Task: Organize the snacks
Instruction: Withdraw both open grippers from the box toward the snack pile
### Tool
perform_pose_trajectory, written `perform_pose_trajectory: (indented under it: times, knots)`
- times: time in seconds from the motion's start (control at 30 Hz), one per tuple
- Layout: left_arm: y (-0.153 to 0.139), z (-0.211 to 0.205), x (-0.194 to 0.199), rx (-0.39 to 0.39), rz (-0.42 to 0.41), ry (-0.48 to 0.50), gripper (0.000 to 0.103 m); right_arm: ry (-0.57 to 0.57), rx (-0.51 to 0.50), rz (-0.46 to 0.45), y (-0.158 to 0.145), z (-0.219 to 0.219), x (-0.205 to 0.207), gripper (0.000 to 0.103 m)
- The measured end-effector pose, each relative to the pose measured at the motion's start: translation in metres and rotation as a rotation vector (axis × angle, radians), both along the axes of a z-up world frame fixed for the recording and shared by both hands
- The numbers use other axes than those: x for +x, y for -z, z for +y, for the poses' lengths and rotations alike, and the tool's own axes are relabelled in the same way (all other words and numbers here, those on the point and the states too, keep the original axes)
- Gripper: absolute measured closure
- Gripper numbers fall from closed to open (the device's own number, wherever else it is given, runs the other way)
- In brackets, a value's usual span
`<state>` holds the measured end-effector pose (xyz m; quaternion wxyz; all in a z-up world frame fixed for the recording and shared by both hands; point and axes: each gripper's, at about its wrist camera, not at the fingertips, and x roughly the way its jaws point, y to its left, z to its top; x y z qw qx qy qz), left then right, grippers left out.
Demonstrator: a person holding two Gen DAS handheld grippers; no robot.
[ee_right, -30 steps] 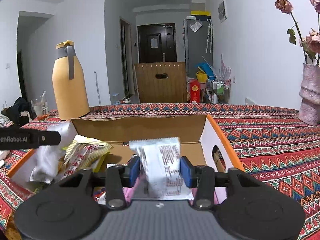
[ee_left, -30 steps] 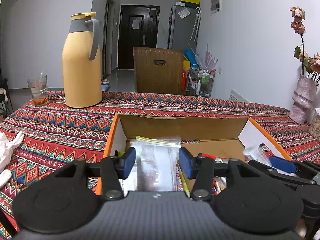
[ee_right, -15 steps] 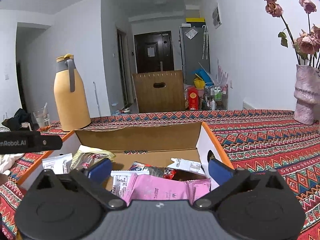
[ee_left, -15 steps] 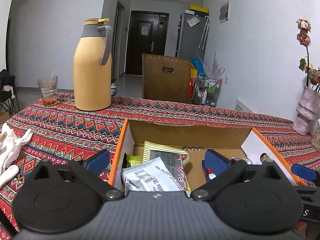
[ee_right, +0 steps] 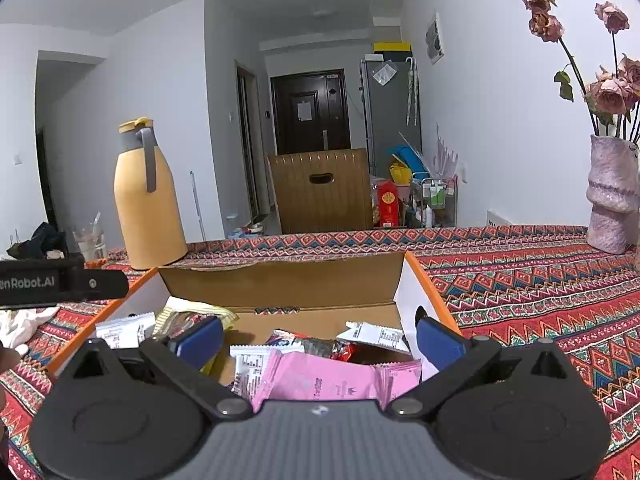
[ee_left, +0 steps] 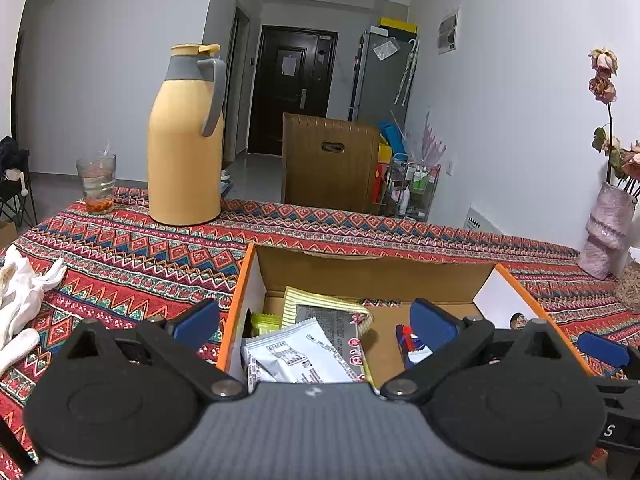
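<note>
An open cardboard box (ee_left: 360, 276) with orange edges sits on the patterned tablecloth and holds several snack packets. In the left wrist view a white packet (ee_left: 296, 354) and a yellow striped packet (ee_left: 320, 306) lie at the box's left end, under my left gripper (ee_left: 314, 322), which stands open with nothing between its blue pads. In the right wrist view the same box (ee_right: 280, 280) shows a pink packet (ee_right: 320, 382), white packets and a red one (ee_right: 344, 350). My right gripper (ee_right: 318, 338) hangs open over them, empty.
A tall yellow thermos jug (ee_left: 186, 140) and a glass (ee_left: 96, 184) stand at the far left of the table. White cloth (ee_left: 20, 296) lies at the left edge. A pink vase with dried roses (ee_right: 612, 196) stands at the far right. A wooden chair back (ee_right: 322, 190) rises behind the table.
Both grippers opened wide and let go of the white packets they held, which now lie in the box. Both views have lifted slightly.
</note>
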<state>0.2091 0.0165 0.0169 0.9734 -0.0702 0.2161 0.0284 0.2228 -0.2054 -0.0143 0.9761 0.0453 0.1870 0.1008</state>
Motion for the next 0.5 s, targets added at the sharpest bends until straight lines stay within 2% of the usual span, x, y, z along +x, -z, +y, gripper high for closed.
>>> perform_pose_trajectory:
  times: [0.5]
  knots:
    - [-0.028, -0.001, -0.038, 0.021, -0.04, -0.004, 0.0, 0.011, 0.036, -0.107, -0.029, -0.002, -0.036, 0.0]
